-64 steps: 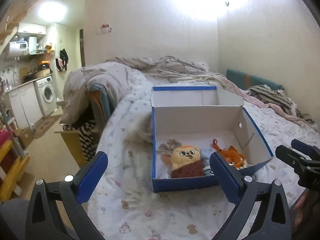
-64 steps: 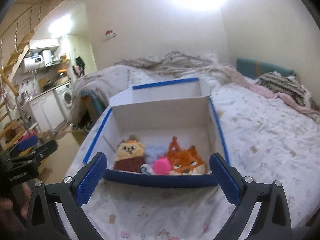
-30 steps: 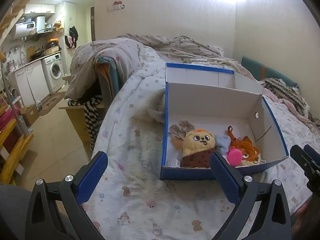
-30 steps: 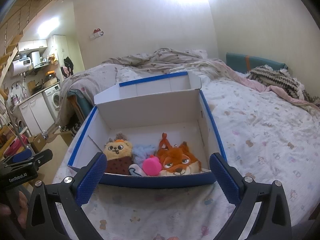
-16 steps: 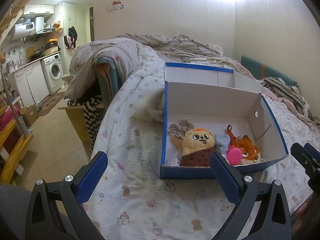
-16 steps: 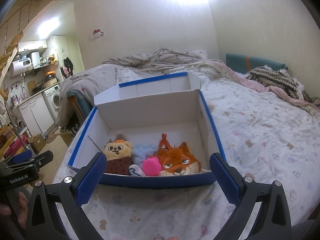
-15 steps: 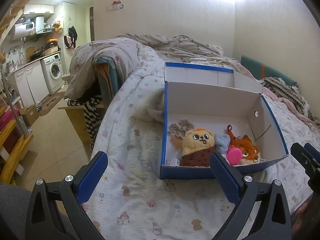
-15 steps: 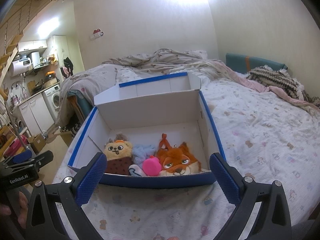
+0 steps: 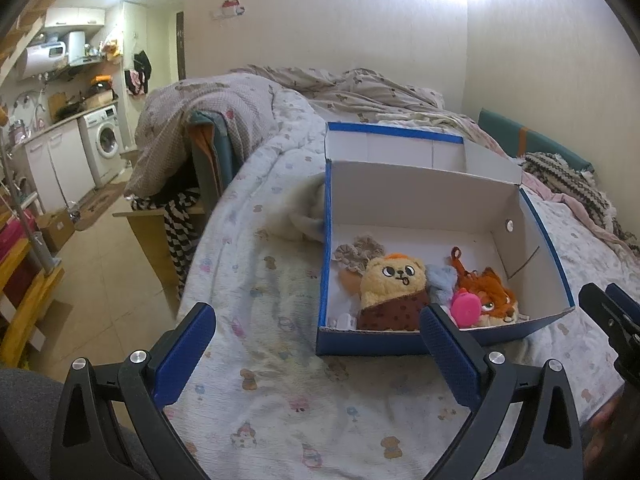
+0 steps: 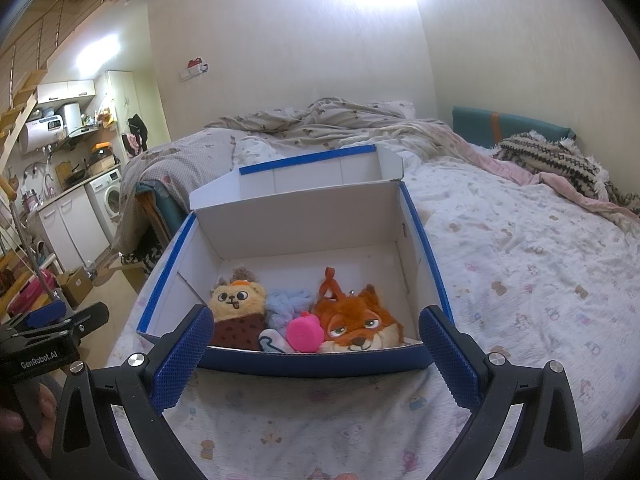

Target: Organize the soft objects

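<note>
An open blue-and-white cardboard box [image 9: 532,216] [image 10: 424,236] lies on the bed. Along its near wall sit a yellow plush bear [image 9: 394,280] [image 10: 238,304], a light blue scrunchie [image 9: 440,278] [image 10: 288,300], a pink ball [image 9: 464,310] [image 10: 305,333] and an orange fox plush [image 9: 490,290] [image 10: 356,318]. A beige scrunchie [image 9: 358,250] lies behind the bear. My left gripper [image 9: 316,344] is open and empty, in front of the box's left corner. My right gripper [image 10: 316,344] is open and empty, just in front of the box.
The bed sheet [image 10: 520,264] has a small cartoon print. A rumpled duvet [image 10: 320,124] lies at the far end, a knitted blanket [image 10: 552,160] at the right. The bed's left edge drops to the floor [image 9: 100,264], with a chair and kitchen units beyond.
Both grippers rose and tilted down towards the box about a second ago. Over the last half second nothing has visibly moved.
</note>
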